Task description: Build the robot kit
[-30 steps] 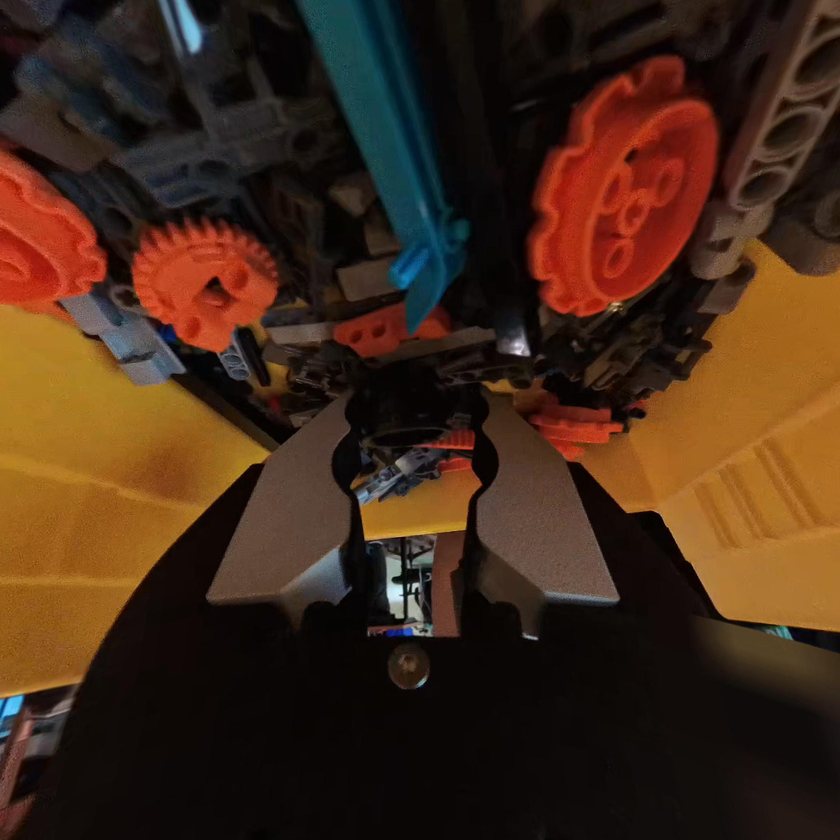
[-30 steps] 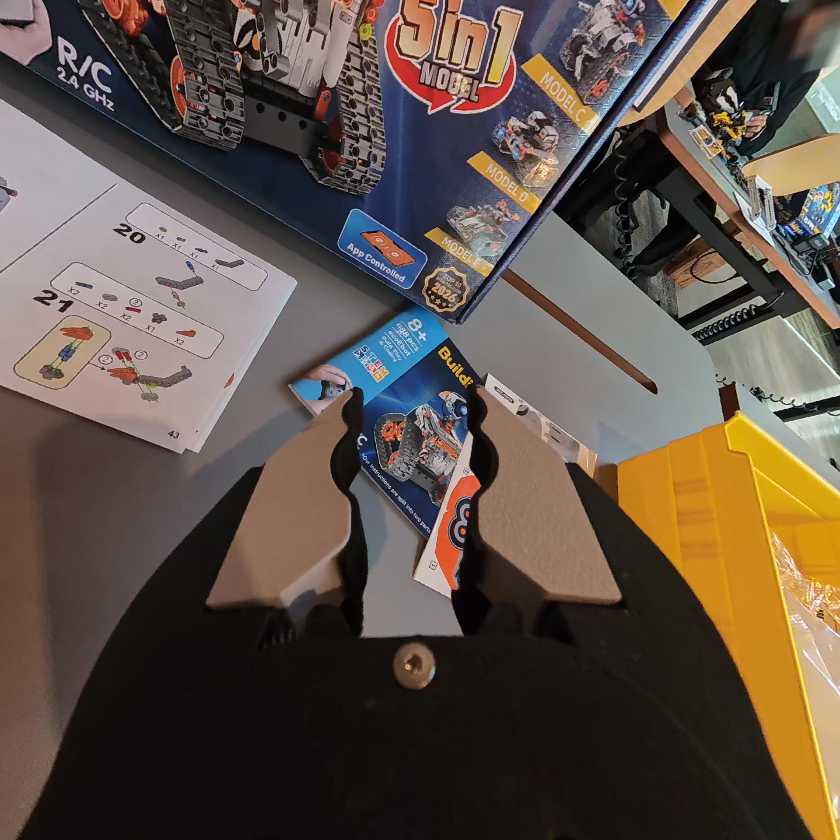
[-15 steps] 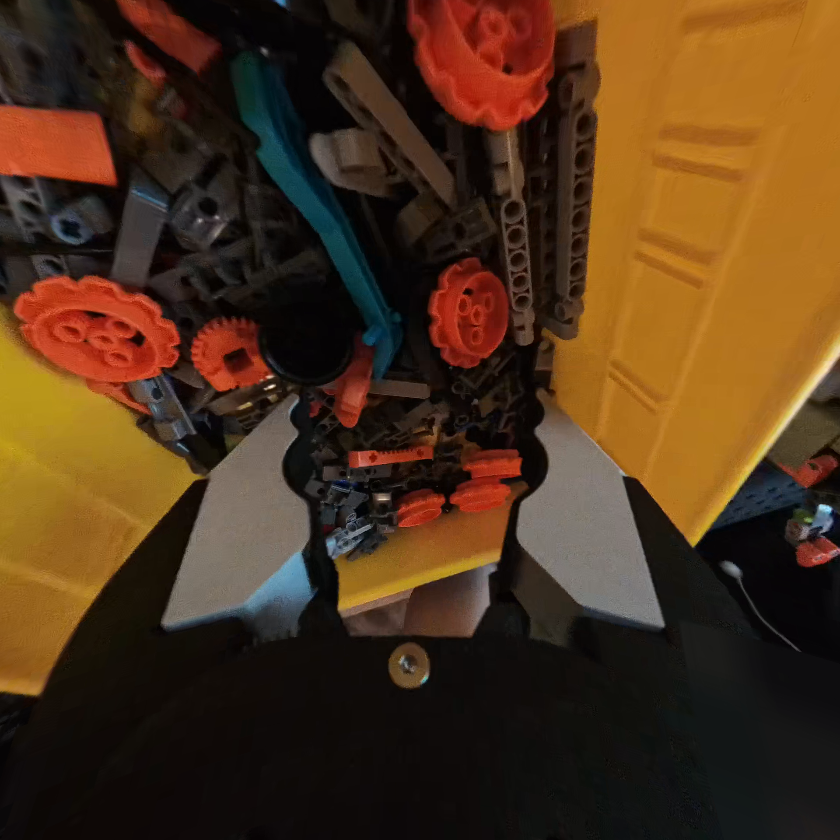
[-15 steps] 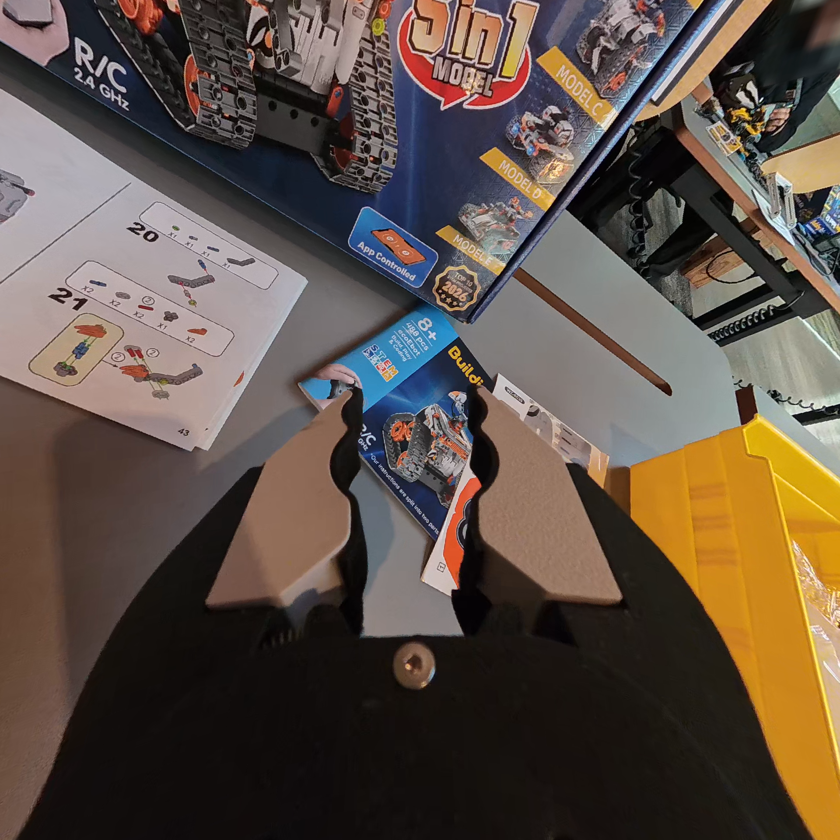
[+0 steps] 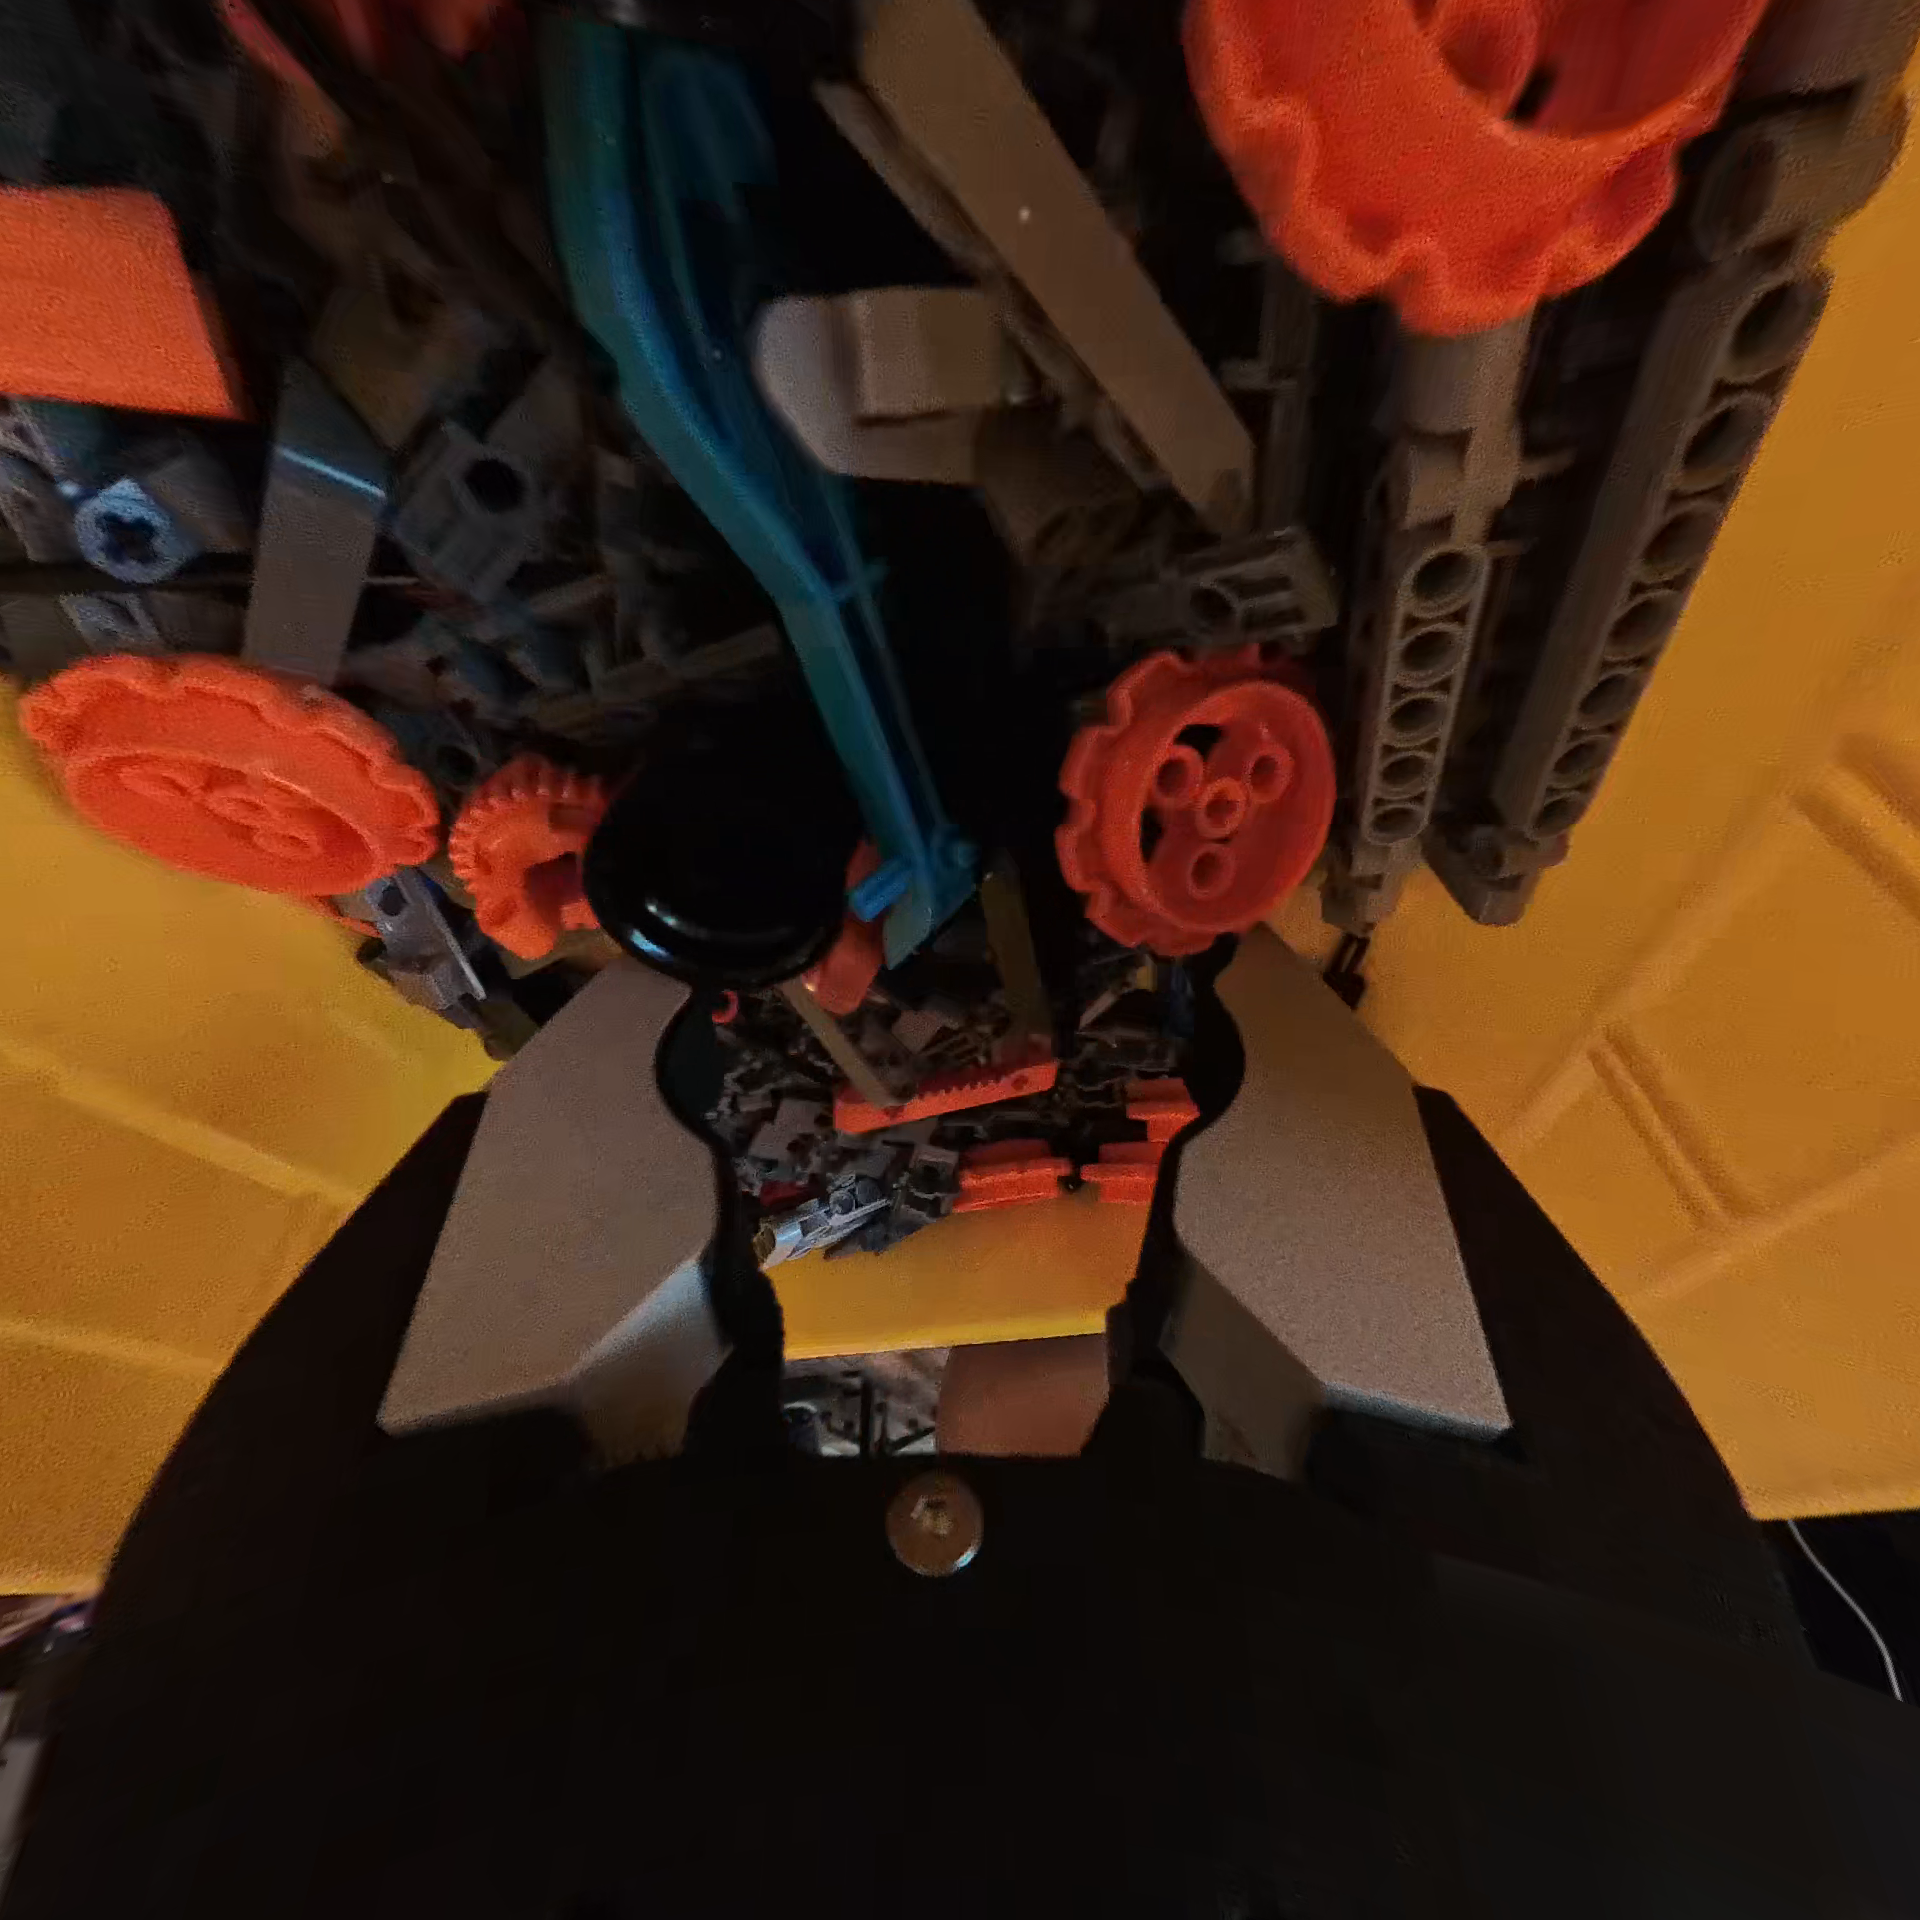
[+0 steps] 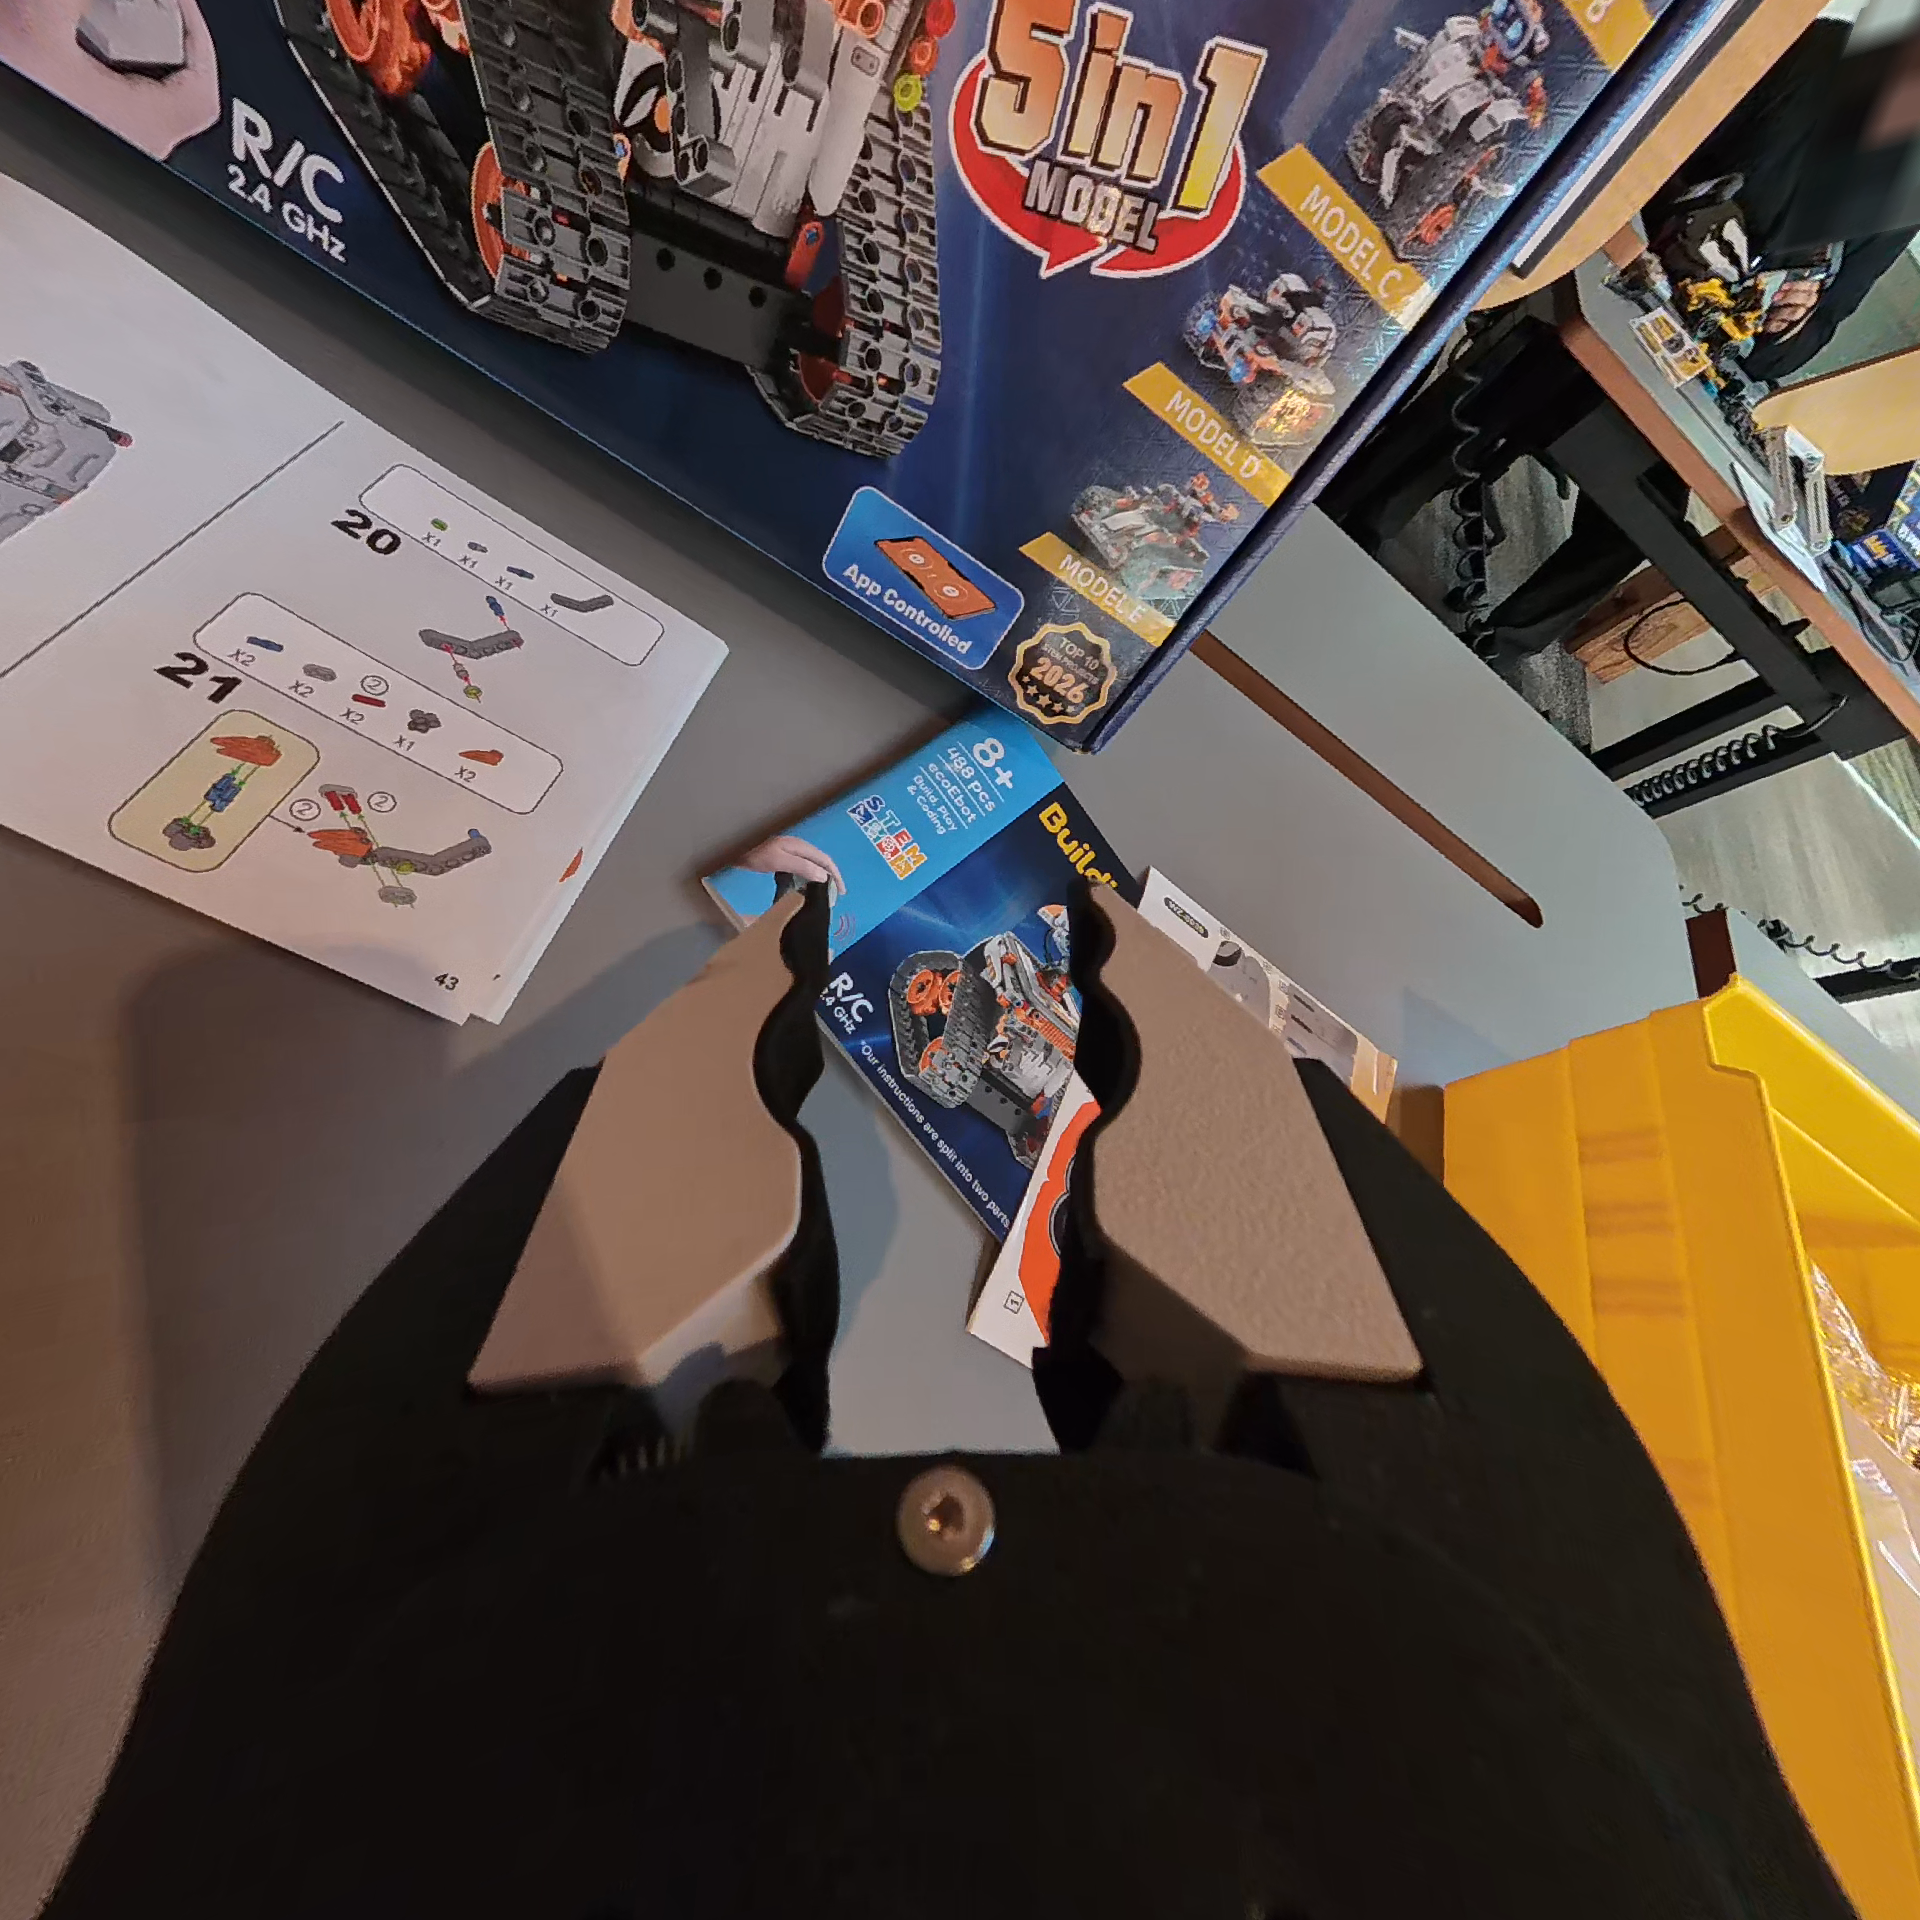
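Observation:
My left gripper [image 5: 935, 997] is open and empty, low over a pile of building-toy parts in a yellow bin [image 5: 1621, 1039]. A black ring [image 5: 717, 894] lies just beyond its left fingertip. An orange sprocket wheel [image 5: 1195, 800] lies just beyond its right fingertip. Orange toothed strips [image 5: 945, 1096] and small dark parts lie between the fingers. A teal curved strip [image 5: 727, 468] runs up the pile. My right gripper [image 6: 945, 904] is open and empty above a grey table [image 6: 260, 1195], over a blue leaflet [image 6: 966, 831].
The bin also holds a small orange gear [image 5: 525, 852], larger orange wheels [image 5: 229, 779] and grey holed beams [image 5: 1455, 675]. On the table are an open instruction booklet [image 6: 312, 675], a large toy box [image 6: 831, 260] and a yellow bin [image 6: 1662, 1247] at the right. Spacing between my two grippers at the tips: around 55 cm.
The left gripper has opened wider. The black ring that was between its fingers now lies in the pile by the left fingertip. The right gripper has barely shifted.

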